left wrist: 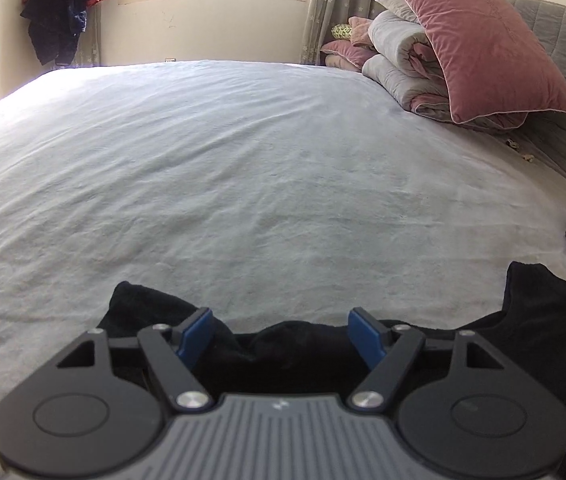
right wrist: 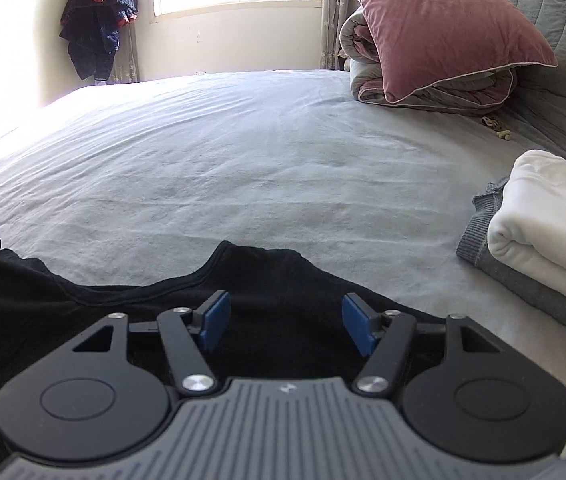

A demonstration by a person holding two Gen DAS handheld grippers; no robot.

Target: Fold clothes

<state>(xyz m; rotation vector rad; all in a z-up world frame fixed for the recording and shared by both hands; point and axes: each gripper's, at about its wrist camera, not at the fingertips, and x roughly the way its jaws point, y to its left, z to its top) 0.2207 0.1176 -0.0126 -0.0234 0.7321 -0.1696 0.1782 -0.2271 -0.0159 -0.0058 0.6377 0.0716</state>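
Black garment (right wrist: 83, 312) lies under our left gripper (left wrist: 279, 334) and right gripper (right wrist: 283, 320), both spread wide, gripping nothing; folded white top (right wrist: 543, 216) on grey knit (right wrist: 523, 280) nearby right, bedsheet (right wrist: 243, 168) ahead.

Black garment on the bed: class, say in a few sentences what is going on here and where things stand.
A person holds a gripper in each hand over a black fabric garment lying at the near edge of a pale grey bedsheet. The left gripper and right gripper are both open, gripping nothing. The garment looks rumpled, not yet folded. To the right sits a stack of a folded white garment on a folded grey knit.
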